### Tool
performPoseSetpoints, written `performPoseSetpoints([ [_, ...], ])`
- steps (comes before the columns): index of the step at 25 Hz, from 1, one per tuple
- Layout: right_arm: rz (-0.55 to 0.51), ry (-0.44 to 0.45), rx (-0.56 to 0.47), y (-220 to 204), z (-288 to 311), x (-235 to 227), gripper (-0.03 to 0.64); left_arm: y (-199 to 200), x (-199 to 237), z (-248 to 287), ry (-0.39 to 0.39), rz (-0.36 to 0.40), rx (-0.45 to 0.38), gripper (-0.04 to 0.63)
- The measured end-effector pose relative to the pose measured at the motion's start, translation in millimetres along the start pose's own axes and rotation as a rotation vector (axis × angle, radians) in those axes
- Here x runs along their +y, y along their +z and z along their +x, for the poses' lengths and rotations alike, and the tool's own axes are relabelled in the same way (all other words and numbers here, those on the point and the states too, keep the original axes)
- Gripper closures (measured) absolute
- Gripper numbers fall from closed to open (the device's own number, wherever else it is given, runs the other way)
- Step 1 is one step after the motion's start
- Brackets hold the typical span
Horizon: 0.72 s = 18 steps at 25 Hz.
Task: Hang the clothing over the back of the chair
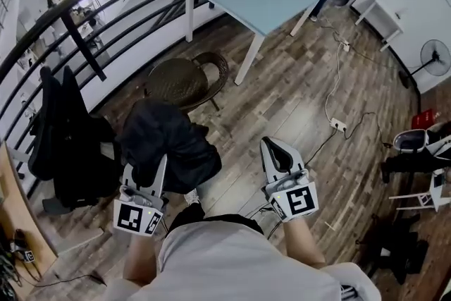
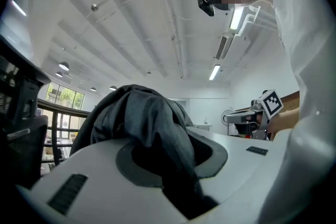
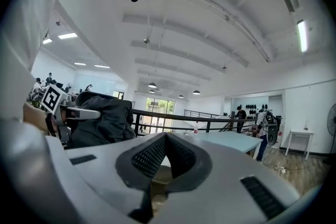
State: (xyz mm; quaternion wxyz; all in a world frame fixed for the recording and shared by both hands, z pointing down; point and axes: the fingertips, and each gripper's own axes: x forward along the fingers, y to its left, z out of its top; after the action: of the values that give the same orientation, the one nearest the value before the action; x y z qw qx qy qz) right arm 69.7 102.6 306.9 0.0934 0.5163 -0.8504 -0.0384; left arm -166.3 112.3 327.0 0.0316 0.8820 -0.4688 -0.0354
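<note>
head view: the left gripper (image 1: 146, 183) at lower left is clamped on a bunched-up dark clothing item (image 1: 168, 144), carried in the air, touching no chair. the right gripper (image 1: 275, 151) at lower centre has nothing in it. the round wicker chair (image 1: 184, 81) sits just above, back bare. so pickup's done, the hanging isn't.

left gripper view: jaws part closed, pinching the fabric (image 2: 144, 123), which heaps up over them.

right gripper view: jaw tips (image 3: 165, 149) are together and empty. my guess is it needs to grab an edge to spread the thing out.
</note>
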Motion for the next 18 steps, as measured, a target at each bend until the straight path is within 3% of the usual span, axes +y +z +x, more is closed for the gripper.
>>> performPoseSetpoints([
  [5, -0.014, -0.026, 0.023, 7, 39, 3, 0.6, 0, 38, 33, -0.048, 0.023, 0.013, 0.479],
  [11, 0.004, -0.076, 0.047, -1, 56, -15, 0.6, -9, 75, 57, -0.042, 0.008, 0.04, 0.479],
  [18, 0.046, -0.082, 0.034, -14, 75, -51, 0.6, -10, 70, 89, -0.049, 0.02, 0.065, 0.479],
])
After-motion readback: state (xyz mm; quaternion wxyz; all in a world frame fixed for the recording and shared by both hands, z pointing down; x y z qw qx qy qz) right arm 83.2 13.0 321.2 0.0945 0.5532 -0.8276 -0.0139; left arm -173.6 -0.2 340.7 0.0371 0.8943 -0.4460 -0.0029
